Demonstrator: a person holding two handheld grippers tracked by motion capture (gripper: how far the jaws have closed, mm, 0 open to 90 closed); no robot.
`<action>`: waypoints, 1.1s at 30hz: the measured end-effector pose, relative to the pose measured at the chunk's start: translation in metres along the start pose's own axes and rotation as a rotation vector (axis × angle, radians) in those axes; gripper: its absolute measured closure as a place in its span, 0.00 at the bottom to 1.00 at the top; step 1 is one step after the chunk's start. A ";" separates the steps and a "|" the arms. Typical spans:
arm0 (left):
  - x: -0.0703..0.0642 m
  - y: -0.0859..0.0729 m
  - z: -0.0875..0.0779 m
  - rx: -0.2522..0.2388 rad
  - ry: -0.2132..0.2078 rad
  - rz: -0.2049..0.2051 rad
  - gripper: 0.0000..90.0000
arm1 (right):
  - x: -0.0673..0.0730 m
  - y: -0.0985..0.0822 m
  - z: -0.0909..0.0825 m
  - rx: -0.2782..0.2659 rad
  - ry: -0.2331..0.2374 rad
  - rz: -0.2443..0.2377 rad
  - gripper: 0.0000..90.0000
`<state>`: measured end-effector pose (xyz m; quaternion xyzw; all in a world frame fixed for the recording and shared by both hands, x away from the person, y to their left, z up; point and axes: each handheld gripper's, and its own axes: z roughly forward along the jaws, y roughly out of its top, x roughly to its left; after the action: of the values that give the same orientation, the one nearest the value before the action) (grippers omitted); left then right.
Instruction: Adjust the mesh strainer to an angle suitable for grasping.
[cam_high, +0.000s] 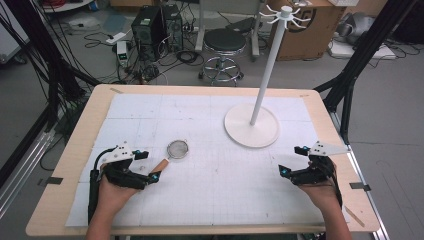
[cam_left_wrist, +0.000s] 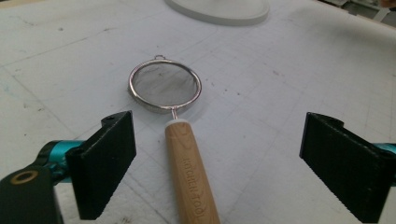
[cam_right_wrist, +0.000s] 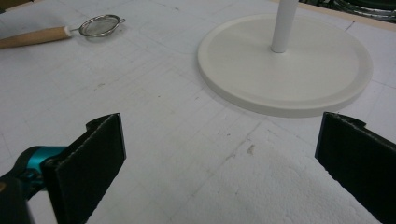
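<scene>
A small metal mesh strainer (cam_high: 177, 148) with a wooden handle (cam_high: 160, 165) lies on the white mat, left of centre. My left gripper (cam_high: 147, 166) is open, and the handle (cam_left_wrist: 191, 172) lies between its two jaws, touching neither. The strainer's bowl (cam_left_wrist: 165, 85) sits just ahead of them. My right gripper (cam_high: 293, 161) is open above the mat at the right, with nothing between its jaws. A white stand with a round base (cam_high: 251, 127) and a tall pole (cam_high: 270, 65) rises ahead of it; the base (cam_right_wrist: 285, 65) is close in the right gripper view, and the strainer (cam_right_wrist: 99, 25) lies far left.
The mat (cam_high: 210, 200) covers a wooden table (cam_high: 75, 145). The pole ends in a ring of hooks (cam_high: 282, 15). Beyond the table are a stool (cam_high: 224, 47), computer cases (cam_high: 150, 30), cables and a cardboard box (cam_high: 312, 25). Black frame legs (cam_high: 350, 80) stand at the right.
</scene>
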<state>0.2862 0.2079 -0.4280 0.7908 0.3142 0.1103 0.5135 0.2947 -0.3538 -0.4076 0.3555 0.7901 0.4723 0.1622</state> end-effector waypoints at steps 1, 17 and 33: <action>0.000 0.000 0.000 0.007 0.008 0.001 0.16 | 0.000 0.000 0.000 0.000 0.000 0.000 0.01; 0.001 -0.004 0.013 0.161 0.125 -0.002 0.38 | -0.001 -0.002 0.002 0.017 -0.007 0.004 0.01; -0.003 -0.005 0.023 0.282 0.137 -0.022 0.60 | -0.001 -0.004 0.004 0.033 -0.008 0.004 0.01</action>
<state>0.2939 0.1905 -0.4420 0.8423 0.3696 0.1130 0.3758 0.2964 -0.3536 -0.4125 0.3618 0.7965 0.4579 0.1584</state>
